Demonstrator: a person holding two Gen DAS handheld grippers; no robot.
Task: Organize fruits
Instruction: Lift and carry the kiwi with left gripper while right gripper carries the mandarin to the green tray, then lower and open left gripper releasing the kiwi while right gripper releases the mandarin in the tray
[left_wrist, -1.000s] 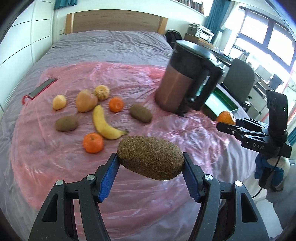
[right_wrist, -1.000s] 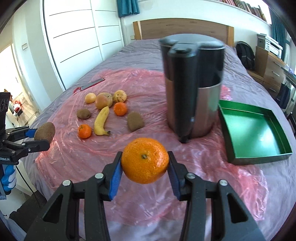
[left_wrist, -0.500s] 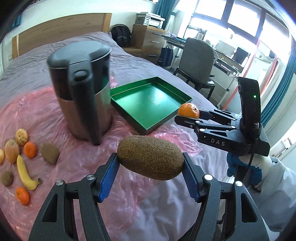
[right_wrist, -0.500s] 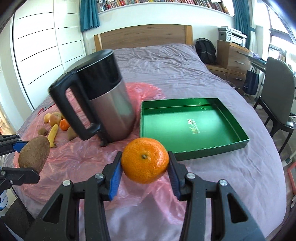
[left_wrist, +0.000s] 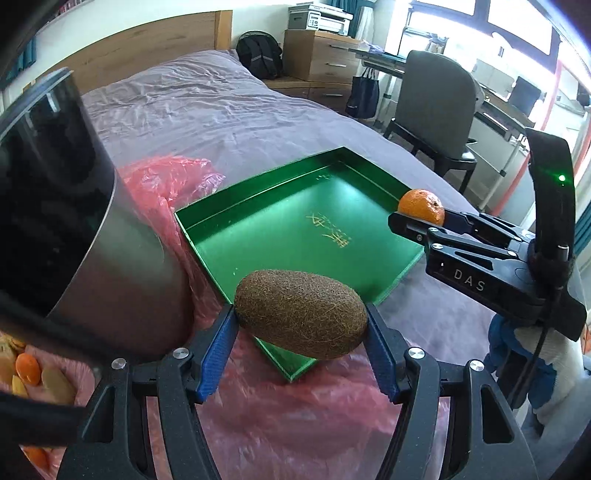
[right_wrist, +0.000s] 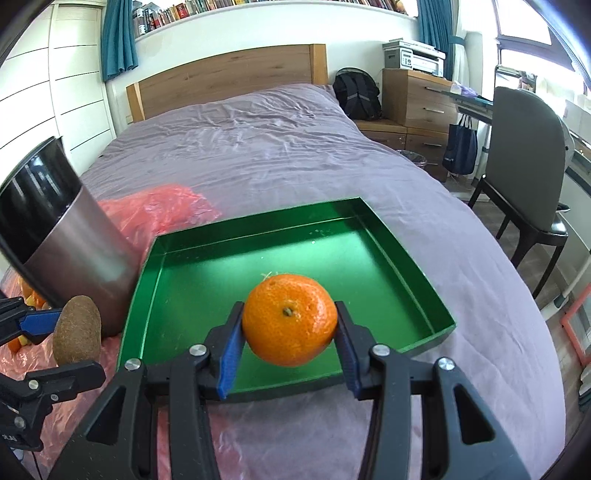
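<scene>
My left gripper (left_wrist: 301, 328) is shut on a brown fuzzy kiwi (left_wrist: 301, 319), held above the near corner of a green tray (left_wrist: 295, 229). In the right wrist view the same kiwi (right_wrist: 77, 329) shows at the left edge, beside the tray (right_wrist: 192, 280). My right gripper (right_wrist: 290, 339) is shut on an orange mandarin (right_wrist: 290, 319), hanging over the tray's near side. From the left wrist view that mandarin (left_wrist: 421, 206) sits at the tray's right rim. The tray holds nothing.
A tall steel and black kettle (left_wrist: 74, 221) stands just left of the tray on pink plastic sheeting (left_wrist: 295, 424) over a purple bed (right_wrist: 277, 147). Several more fruits (left_wrist: 33, 373) lie left of the kettle. A grey chair (right_wrist: 524, 170) stands at the right of the bed.
Both grippers have swung right, away from the fruit pile and past the kettle, to the green tray. Each still holds its fruit the same way.
</scene>
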